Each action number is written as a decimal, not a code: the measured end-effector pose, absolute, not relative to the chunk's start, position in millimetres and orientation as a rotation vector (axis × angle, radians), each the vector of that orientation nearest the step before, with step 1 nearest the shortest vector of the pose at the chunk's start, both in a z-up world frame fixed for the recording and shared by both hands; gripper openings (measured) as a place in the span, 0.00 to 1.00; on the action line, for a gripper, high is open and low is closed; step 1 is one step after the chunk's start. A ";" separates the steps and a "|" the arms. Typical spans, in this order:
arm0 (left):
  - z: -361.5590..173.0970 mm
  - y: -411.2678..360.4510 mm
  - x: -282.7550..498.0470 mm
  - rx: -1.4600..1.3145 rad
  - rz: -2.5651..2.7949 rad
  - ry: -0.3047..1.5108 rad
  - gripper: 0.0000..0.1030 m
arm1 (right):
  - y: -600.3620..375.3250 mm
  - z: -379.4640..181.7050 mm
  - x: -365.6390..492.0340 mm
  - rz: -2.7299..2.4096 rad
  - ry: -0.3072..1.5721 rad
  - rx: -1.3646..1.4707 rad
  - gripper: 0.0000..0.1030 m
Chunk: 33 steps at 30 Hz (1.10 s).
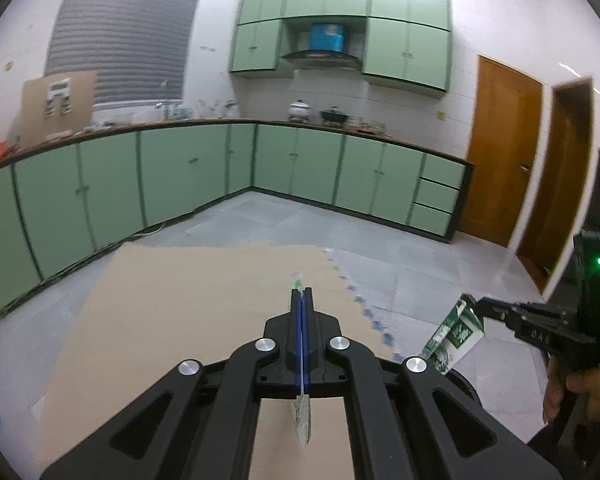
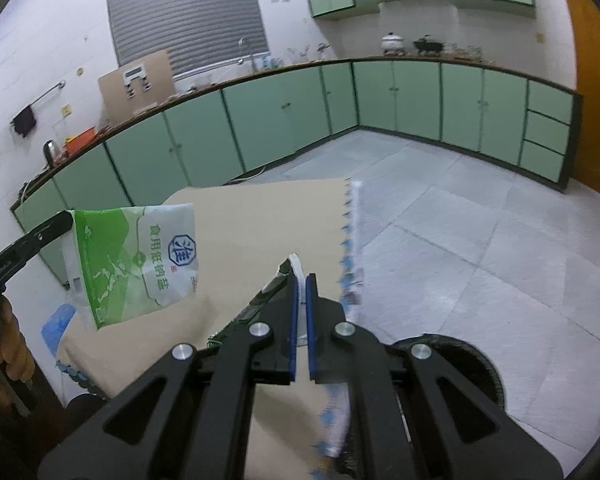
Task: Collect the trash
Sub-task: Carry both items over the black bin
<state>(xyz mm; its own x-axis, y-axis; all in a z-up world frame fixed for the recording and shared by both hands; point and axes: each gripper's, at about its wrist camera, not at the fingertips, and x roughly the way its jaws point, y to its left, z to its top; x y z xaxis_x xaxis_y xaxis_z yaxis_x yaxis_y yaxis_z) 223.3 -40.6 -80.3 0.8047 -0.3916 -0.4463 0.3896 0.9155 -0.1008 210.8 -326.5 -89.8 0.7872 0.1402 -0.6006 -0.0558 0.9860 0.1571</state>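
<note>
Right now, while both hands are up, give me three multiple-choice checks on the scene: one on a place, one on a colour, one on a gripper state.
1. Where is the flat green-and-white bag?
A. On the counter
B. Hanging from the left gripper
C. On the tan mat

2. What colour are the cabinet doors?
A. Pale green
B. White
C. Brown

3. How is the right gripper?
A. Open and empty
B. Out of sight
C. Shut on the green carton

Answers: 1 B, the right wrist view shows the bag dangling from the left jaws above the tan mat. 2 A, every door along the counter is pale green. 3 C, the left wrist view shows its tips pinching the carton's top.
</note>
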 end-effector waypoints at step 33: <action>-191.8 -322.5 249.1 0.184 -0.864 0.761 0.00 | -527.4 -227.7 159.3 -0.282 0.808 0.299 0.02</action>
<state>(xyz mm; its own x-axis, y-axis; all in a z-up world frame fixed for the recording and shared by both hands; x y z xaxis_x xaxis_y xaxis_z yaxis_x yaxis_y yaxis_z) 249.1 -322.5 -191.8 0.4091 -0.6187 -0.6707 0.7434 0.6522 -0.1483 159.3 -527.4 -227.7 0.6579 -0.1323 -0.7414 0.3580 0.9211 0.1533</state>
